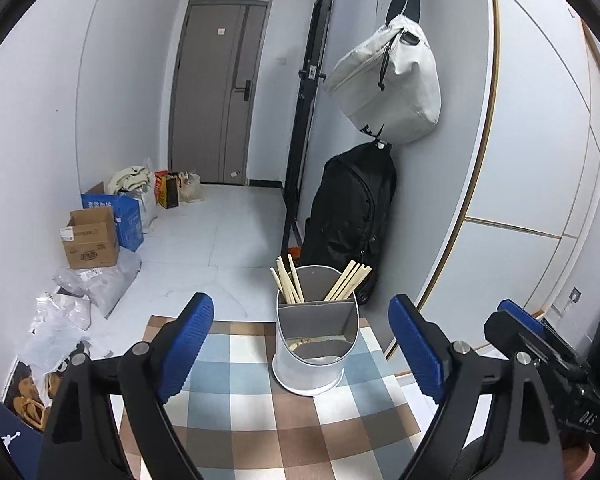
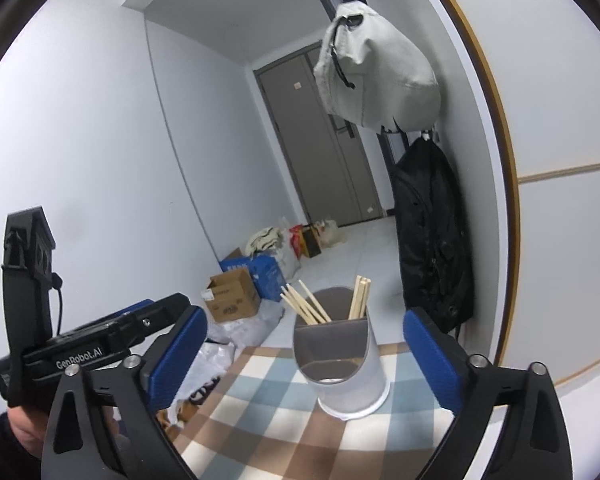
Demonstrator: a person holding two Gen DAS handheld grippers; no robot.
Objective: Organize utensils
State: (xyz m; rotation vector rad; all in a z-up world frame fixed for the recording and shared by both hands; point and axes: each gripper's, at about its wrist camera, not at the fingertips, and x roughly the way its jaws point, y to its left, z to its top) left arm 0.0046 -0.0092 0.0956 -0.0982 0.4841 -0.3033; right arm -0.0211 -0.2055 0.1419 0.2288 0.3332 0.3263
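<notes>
A pale hallway with a grey door [image 1: 220,92] lies behind a tabletop [image 1: 260,420] under a checked cloth. Both tongs hover low over that cloth, spread wide and holding nothing: the left tongs [image 1: 300,348] and the right tongs [image 2: 306,356] each frame the holder from their own side, apart from it. The white utensil holder [image 1: 316,344] stands upright near the far edge of the tabletop, its inside split by grey dividers. The chopsticks [image 1: 288,284] stand in two bunches in the back compartments, leaning outward against the rim; the front compartment looks empty. With the sticks sorted and both tongs free, the tidying seems done or nearly so. Beyond, a pale bag [image 1: 388,80] and a black backpack [image 1: 352,216] hang on the wall, and cardboard boxes [image 1: 92,240] sit on the floor.
</notes>
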